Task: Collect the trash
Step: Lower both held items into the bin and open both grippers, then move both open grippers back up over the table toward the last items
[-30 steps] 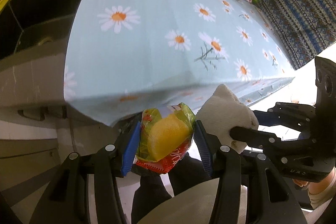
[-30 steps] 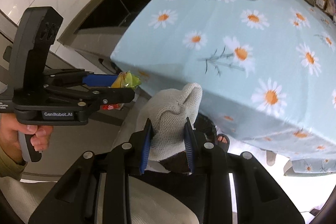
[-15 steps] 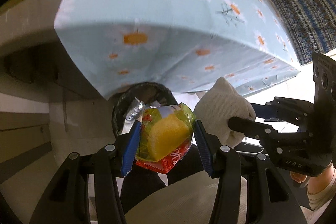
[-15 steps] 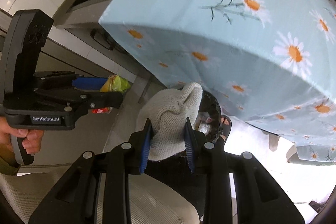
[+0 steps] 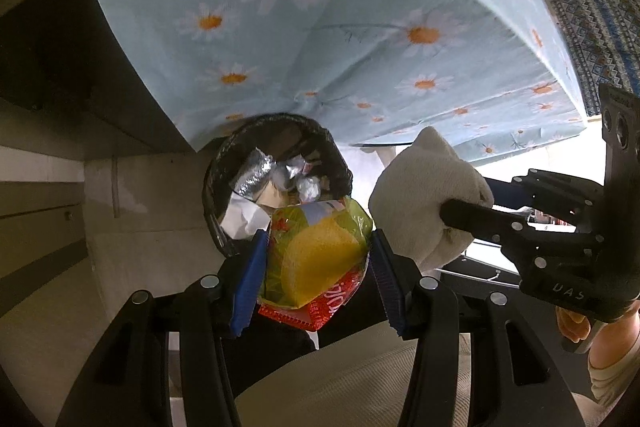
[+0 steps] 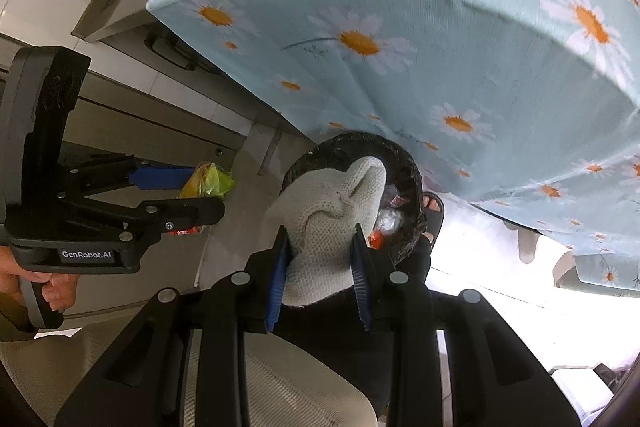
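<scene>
i'm holding my left gripper (image 5: 316, 263) clamped on a crinkly snack wrapper (image 5: 316, 259) — yellow, green and red film, pinched across its middle between the blue pads so it can't slip out sideways. my right gripper (image 6: 320, 267) is squeezing a wad of white knitted cloth (image 6: 328, 227); the pads are biting low on the bundle and the bulk is bulging out ahead of them.

both loads are hanging low, below the hem of the daisy tablecloth (image 5: 360, 27), because the trash bin (image 5: 216, 187) is sitting on the floor tucked partly under the table's near edge. black liner, already holding foil scraps and crumpled paper.

in the left view the wrapper is lining up over the near rim of the bin, the cloth just to its right and off the opening. in the right view the cloth is overlapping the bin's left side, the wrapper (image 6: 208, 179) well off to the left. so i can't tell which one is truly over the mouth — the views disagree.

my guess: both grippers need to get further over the opening before releasing, otherwise light film is likely to catch the rim or drop outside. someone's sandalled foot (image 6: 434, 205) is just beyond the bin, far side.
</scene>
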A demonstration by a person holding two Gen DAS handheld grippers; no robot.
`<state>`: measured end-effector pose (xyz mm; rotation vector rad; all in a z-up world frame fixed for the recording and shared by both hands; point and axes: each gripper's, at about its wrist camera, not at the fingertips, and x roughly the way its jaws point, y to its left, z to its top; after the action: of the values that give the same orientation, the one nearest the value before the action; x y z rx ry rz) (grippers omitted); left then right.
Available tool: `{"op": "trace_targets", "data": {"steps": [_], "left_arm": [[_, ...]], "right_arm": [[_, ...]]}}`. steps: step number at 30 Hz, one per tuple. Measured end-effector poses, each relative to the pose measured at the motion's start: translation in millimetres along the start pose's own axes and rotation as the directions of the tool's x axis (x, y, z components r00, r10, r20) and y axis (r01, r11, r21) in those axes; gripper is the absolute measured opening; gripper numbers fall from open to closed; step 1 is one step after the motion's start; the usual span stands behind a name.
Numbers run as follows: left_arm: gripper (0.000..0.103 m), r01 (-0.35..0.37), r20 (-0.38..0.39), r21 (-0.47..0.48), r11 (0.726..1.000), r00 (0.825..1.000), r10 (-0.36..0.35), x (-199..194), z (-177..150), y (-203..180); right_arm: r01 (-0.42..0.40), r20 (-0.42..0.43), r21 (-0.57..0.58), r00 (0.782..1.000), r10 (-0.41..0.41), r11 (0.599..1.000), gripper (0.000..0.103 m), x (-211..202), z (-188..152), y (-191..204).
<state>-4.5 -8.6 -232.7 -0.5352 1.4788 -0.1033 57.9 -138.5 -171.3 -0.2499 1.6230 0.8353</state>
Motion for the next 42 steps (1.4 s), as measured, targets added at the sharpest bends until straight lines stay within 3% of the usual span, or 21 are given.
{"op": "trace_targets", "data": {"steps": [10,16,20,42], "left_arm": [[0.050,-0.002,-0.026,-0.025,1.000,1.000,0.001,10,3,6],[0.051,-0.008,-0.040,-0.032,0.999,0.999,0.007,11,9,8],[0.066,-0.014,-0.043,-0.023,1.000,0.999,0.013,12,12,7],[0.066,-0.024,0.023,-0.029,0.999,0.999,0.025,-22,18,8]], "right_arm": [[-0.006,-0.019,-0.004,1.000,0.006,1.000,0.032,12,2,-3],[-0.010,-0.027,0.019,1.000,0.010,1.000,0.038,11,7,-6],[-0.022,-0.015,0.038,1.000,0.022,0.999,0.045,6,12,-8],[0.002,0.029,0.023,1.000,-0.003,1.000,0.047,-23,14,4]]}}
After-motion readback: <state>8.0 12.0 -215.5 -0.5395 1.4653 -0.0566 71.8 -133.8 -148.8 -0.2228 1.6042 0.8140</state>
